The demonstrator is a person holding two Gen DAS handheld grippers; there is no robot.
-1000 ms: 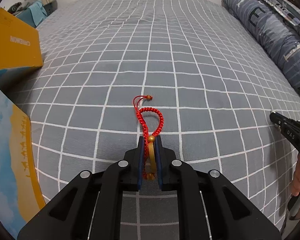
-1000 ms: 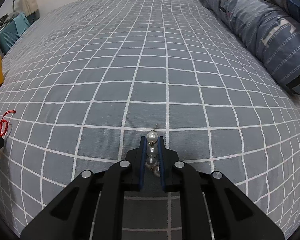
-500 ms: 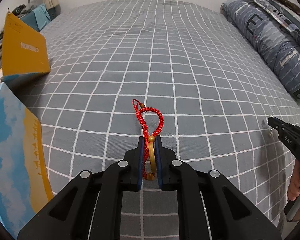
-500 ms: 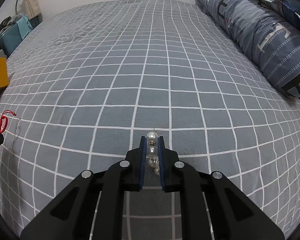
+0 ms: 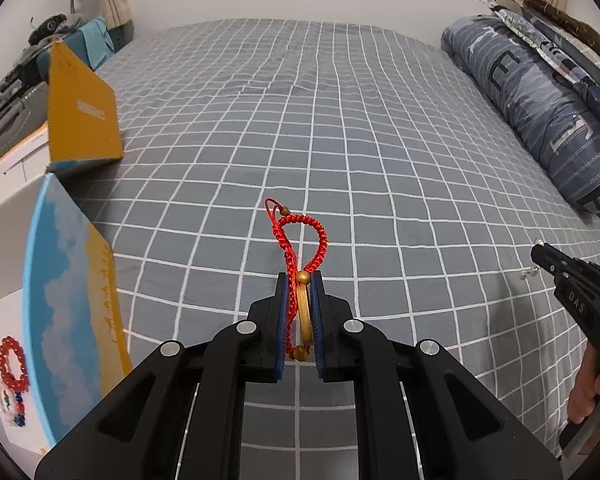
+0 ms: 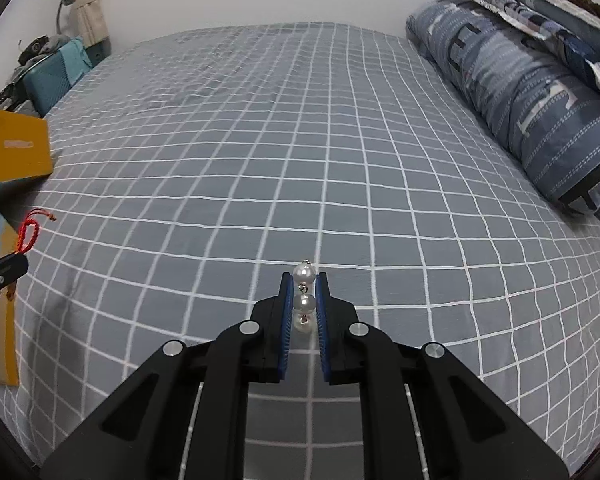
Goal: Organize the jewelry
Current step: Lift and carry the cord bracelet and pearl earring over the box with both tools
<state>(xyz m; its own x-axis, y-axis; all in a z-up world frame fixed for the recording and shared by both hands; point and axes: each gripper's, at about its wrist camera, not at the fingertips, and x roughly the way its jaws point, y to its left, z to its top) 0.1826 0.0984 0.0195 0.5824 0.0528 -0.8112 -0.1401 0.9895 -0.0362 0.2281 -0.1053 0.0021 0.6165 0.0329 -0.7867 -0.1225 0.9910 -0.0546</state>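
Grey checked bedding [image 5: 340, 128] fills the left wrist view, with a striped blue pillow [image 5: 540, 92] at upper right. At lower centre, a red braided bracelet [image 5: 300, 248] is clamped in the nearly closed left hand-held gripper [image 5: 299, 284]. An open box [image 5: 60, 280] holding red beads [image 5: 14, 364] is seen at lower left.

Across the right wrist view the same bedding [image 6: 300, 140] is spread. A pearl strand [image 6: 304, 300] is pinched at lower centre by the narrowly closed right hand-held gripper [image 6: 302, 284].
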